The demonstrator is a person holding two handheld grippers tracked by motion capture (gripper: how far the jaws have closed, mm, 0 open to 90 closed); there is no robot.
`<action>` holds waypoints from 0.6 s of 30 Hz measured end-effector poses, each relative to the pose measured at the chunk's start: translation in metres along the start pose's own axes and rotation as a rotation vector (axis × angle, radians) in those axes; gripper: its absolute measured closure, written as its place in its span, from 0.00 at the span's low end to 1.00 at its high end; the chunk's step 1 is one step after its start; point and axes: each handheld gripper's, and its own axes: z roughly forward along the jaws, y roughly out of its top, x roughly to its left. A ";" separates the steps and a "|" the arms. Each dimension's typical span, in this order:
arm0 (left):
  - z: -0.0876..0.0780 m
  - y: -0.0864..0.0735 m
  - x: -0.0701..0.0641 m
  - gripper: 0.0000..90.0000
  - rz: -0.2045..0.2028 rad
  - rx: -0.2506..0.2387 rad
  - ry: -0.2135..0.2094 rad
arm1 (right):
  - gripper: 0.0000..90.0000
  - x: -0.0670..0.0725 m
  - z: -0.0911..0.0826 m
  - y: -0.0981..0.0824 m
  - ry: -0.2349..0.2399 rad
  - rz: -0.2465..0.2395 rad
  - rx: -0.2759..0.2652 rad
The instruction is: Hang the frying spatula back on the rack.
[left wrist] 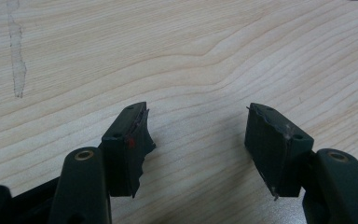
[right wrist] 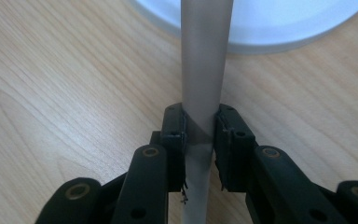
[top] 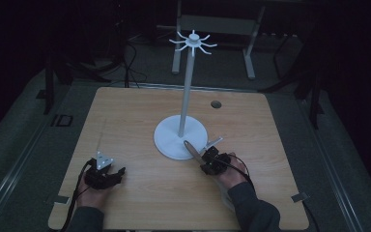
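2 grippers at work, 1 busy. Right gripper [right wrist: 200, 140] is clamped on a grey handle [right wrist: 203, 70], pads pressing both flanks; in the high view the same handle [top: 192, 149] lies low over the bench [top: 125, 121], its far end over the rim of the white stand's base [top: 166, 140]. Left gripper [left wrist: 198, 140] rests on bare wood near the front left corner, jaws wide, nothing between them.

Doing the step well, as I judge it: the utensil looks bound for the hooks [top: 193, 41] at the top of the pole [top: 186, 92]. Keep the grip square so the round shaft cannot roll between the pads. Lift clear of the base before swinging upward, and approach a hook from outside the ring. The stand is tall on a small foot; the idle left gripper could steady the base if the pole gets nudged.

Hard to make out: the room is dim. The utensil's working end, possibly a spoon or spatula, is cut off in the right gripper view. No hanging hole can be told. Hooks are tiny and pale.
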 end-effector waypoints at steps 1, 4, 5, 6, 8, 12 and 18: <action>0.000 0.000 0.000 0.44 0.000 -0.001 0.000 | 0.83 0.000 -0.002 0.000 -0.003 0.002 -0.014; 0.000 0.000 0.000 0.44 0.001 -0.003 0.001 | 0.83 0.000 -0.007 -0.002 -0.010 0.000 -0.050; 0.000 0.000 0.000 0.44 0.001 -0.004 0.001 | 0.83 0.000 -0.008 -0.003 -0.012 0.001 -0.068; 0.000 0.000 0.000 0.44 0.001 -0.004 0.001 | 0.83 0.000 -0.009 -0.004 -0.017 0.004 -0.085; 0.000 0.000 0.000 0.44 0.001 -0.004 0.002 | 0.83 0.001 -0.012 -0.006 -0.020 0.007 -0.125; -0.001 0.000 0.000 0.44 -0.001 -0.004 0.002 | 0.83 0.001 -0.019 -0.009 -0.016 -0.001 -0.196; -0.002 0.000 0.000 0.44 0.000 -0.009 0.003 | 0.83 -0.001 -0.032 -0.011 -0.026 0.004 -0.289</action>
